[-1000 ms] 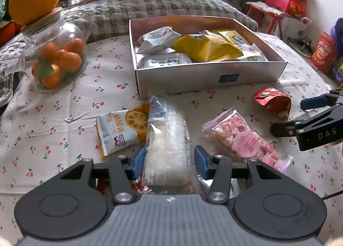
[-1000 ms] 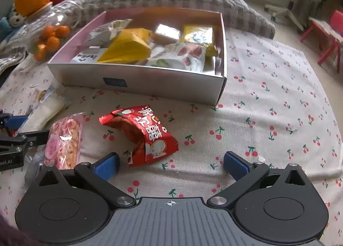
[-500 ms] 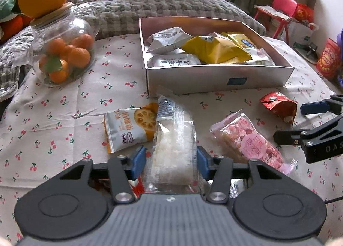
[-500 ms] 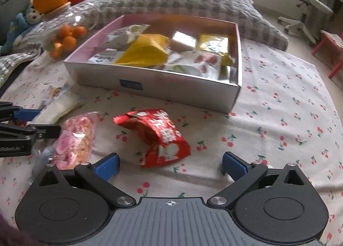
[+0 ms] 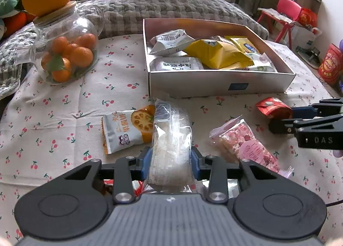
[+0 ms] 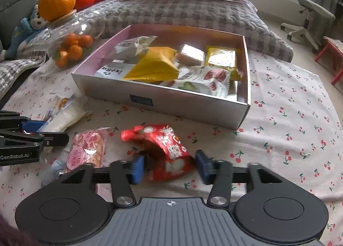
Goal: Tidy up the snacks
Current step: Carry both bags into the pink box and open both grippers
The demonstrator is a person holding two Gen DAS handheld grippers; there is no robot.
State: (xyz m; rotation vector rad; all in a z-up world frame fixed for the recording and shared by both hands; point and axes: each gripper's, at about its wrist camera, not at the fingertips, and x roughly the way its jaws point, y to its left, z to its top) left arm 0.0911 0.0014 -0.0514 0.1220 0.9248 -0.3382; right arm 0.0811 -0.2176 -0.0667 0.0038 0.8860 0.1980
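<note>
My left gripper (image 5: 171,163) is shut on a clear packet of white rice snack (image 5: 171,139) and holds it just in front of the silver box (image 5: 214,84), which holds several snack packets. My right gripper (image 6: 169,166) has its jaws partly closed around the lower end of a red snack packet (image 6: 163,145) on the cloth; small gaps show at both pads. A pink nougat packet (image 5: 246,145) lies between the two grippers. An orange-and-white cracker packet (image 5: 128,130) lies left of the rice packet. The right gripper also shows in the left wrist view (image 5: 285,119).
A glass jar of small oranges (image 5: 64,51) with a big orange on its lid stands at the left. A grey quilted cushion (image 5: 171,10) lies behind the box. The table's cherry-print cloth (image 6: 289,128) stretches to the right of the box.
The left gripper has lifted and carried the rice packet toward the box. The right gripper has moved forward and narrowed its jaws around the red packet.
</note>
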